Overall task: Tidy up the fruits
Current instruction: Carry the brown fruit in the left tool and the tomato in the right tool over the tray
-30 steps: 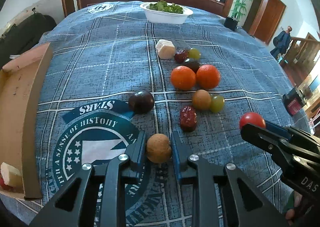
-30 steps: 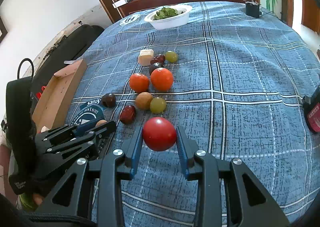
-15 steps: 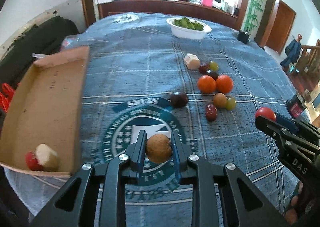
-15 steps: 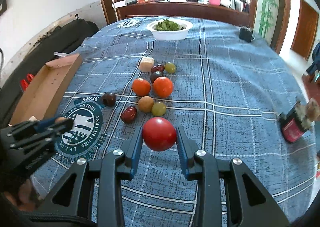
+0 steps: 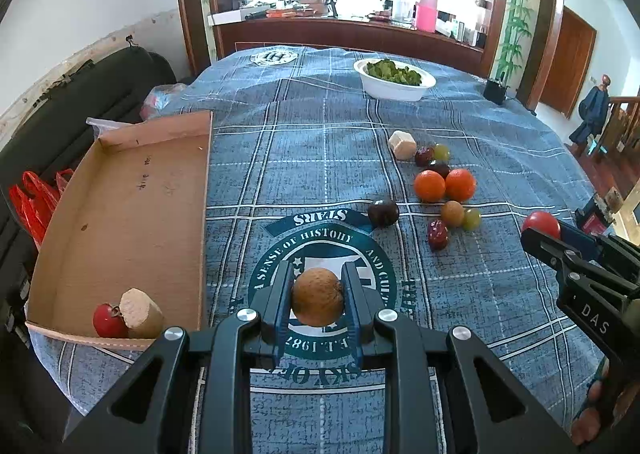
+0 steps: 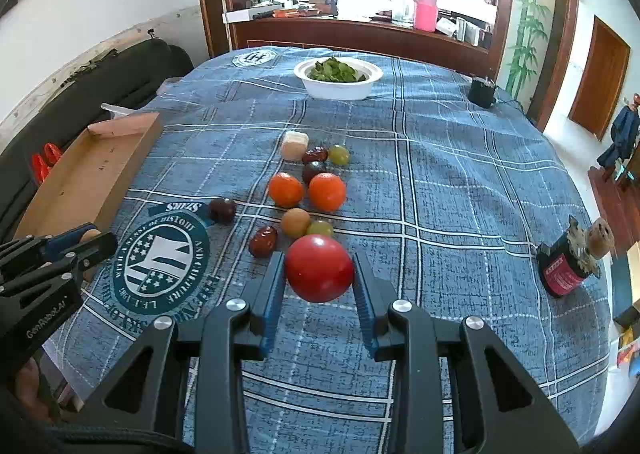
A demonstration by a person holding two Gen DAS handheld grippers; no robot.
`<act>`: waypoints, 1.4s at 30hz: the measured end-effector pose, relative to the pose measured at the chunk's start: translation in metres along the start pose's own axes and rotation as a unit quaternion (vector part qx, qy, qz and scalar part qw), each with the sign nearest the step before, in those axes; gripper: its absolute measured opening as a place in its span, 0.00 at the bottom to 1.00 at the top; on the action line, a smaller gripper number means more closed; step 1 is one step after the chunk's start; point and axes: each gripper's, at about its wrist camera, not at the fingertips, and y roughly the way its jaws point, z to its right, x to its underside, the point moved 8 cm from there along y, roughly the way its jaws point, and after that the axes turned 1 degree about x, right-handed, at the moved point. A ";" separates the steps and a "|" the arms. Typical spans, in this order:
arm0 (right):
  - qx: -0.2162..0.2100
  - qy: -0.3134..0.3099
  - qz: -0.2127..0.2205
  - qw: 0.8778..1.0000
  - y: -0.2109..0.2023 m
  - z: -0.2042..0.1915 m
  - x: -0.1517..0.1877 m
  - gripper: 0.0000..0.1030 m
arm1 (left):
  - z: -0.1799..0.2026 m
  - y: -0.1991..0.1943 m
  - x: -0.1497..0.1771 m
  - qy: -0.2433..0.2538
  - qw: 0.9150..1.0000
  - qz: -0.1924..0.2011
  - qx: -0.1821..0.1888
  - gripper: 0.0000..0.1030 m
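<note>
presently, at far left, the cardboard tray [image 5: 120,214] lies on the blue checked tablecloth [image 5: 320,142] of the table; its near corner holds a small red tomato [image 5: 109,320] touching a pale cut chunk [image 5: 141,313]. just right of the tray, the left claw [image 5: 317,298] is closed on a round brown fruit [image 5: 317,297], held above the printed round emblem [image 5: 320,282] on the cloth, clear of the tray wall. right of the emblem, loose fruit lies in a cluster: a dark plum [image 5: 383,212], a red date [image 5: 437,234], a brown fruit [image 5: 452,213] touching a green grape [image 5: 472,218], two oranges [image 5: 429,186] side by side, and behind them a dark fruit, another date, a second grape and a pale chunk [image 5: 403,145]. a white bowl of greens [image 5: 394,79] stands at the far side, well apart. further right, the right claw [image 6: 319,274] grips a large red tomato [image 6: 319,273] between both fingers, held above the cloth just near of the cluster. at far right a small dark bottle [image 6: 568,262] lies near the table edge.
</note>
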 end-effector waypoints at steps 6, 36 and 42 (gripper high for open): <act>-0.007 -0.006 0.003 1.000 -0.003 -0.009 -0.003 0.34 | -0.004 -0.001 -0.001 -0.004 1.000 0.001 -0.003 0.22; -0.025 -0.031 -0.002 0.999 0.003 -0.047 -0.006 0.34 | -0.044 -0.011 -0.007 -0.027 0.998 0.019 -0.046 0.22; -0.042 -0.043 -0.005 0.998 0.005 -0.068 -0.009 0.34 | -0.064 -0.012 -0.007 -0.041 0.997 0.022 -0.055 0.22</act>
